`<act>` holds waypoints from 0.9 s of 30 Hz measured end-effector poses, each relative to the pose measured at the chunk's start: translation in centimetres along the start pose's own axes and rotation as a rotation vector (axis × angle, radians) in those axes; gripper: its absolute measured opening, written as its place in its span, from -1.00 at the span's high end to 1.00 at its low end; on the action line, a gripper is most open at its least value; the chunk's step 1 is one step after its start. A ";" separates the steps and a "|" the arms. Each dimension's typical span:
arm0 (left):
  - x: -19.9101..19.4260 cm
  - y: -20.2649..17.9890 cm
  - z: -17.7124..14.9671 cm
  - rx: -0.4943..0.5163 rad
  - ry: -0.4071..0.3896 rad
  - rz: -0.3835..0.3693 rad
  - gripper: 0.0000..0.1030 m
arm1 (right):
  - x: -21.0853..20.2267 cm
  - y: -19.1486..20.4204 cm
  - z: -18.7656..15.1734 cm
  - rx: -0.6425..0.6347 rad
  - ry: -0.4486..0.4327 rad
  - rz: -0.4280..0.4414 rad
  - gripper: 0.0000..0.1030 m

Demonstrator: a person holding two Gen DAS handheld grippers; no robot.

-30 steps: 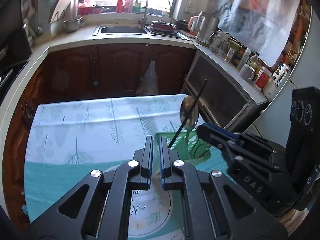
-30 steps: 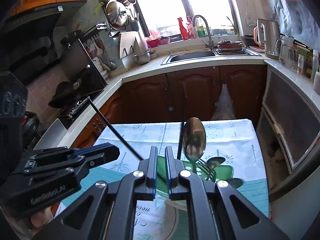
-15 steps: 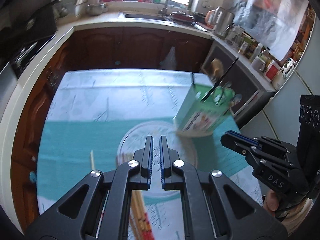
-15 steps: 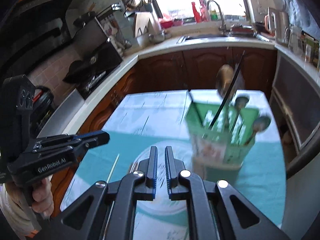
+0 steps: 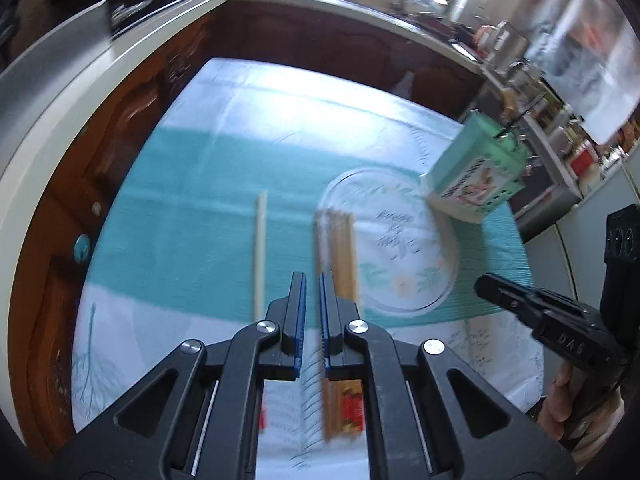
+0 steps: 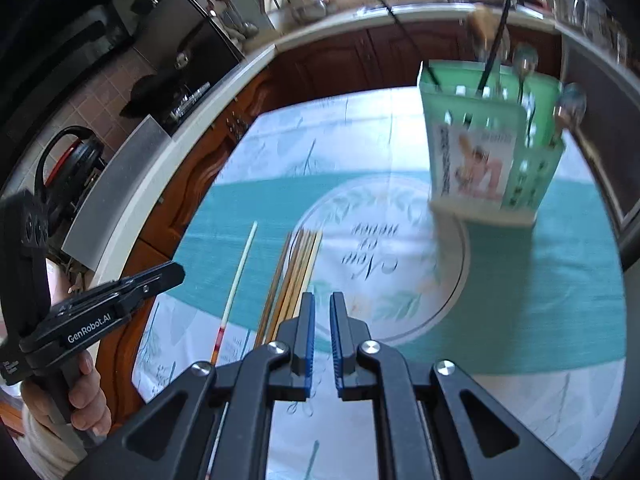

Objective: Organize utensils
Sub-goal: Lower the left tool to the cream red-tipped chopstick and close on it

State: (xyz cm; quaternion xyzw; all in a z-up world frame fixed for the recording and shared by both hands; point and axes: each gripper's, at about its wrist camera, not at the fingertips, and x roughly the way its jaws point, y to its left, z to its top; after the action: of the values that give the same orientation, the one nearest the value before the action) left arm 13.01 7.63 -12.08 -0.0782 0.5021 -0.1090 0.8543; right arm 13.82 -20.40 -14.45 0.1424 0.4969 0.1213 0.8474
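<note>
A bundle of wooden chopsticks (image 5: 340,256) lies on the tablecloth, also in the right wrist view (image 6: 298,268). A single pale chopstick (image 5: 260,248) lies to their left, seen too in the right wrist view (image 6: 238,280). A green utensil holder (image 5: 476,176) with spoons and dark chopsticks stands at the far right (image 6: 488,152). My left gripper (image 5: 310,280) is narrowly parted and empty, above the bundle's near end. My right gripper (image 6: 322,300) is narrowly parted and empty, just right of the bundle.
A round printed placemat (image 6: 384,256) lies under the bundle's right side and the holder's edge. The table's left edge (image 5: 100,240) borders brown cabinets. A counter with a sink runs along the back.
Both grippers have pulled back and tilted down from the holder. The loose chopsticks have come into view below them. The spoon that was close in front stands in the holder.
</note>
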 end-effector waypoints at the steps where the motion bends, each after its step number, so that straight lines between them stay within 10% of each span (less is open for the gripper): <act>1: 0.2 0.5 -0.2 -0.008 0.007 0.009 0.92 | 0.4 0.1 -0.3 0.002 0.017 0.000 0.85; 14: 3.9 5.1 -3.4 -0.057 0.135 0.021 0.90 | 3.7 1.3 -1.5 0.012 0.125 0.005 0.85; 18: 5.3 4.7 -2.5 -0.058 0.164 0.018 0.18 | 4.4 1.0 -1.6 0.027 0.141 0.012 0.85; 27: 8.9 2.2 0.5 -0.009 0.266 0.078 0.25 | 6.0 0.3 -1.5 0.045 0.168 0.042 0.85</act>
State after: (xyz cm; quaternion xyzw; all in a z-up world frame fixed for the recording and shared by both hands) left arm 17.84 7.42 -19.86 -0.0471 0.6140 -0.0827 0.7836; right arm 15.36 -17.86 -19.84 0.1611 0.5658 0.1394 0.7966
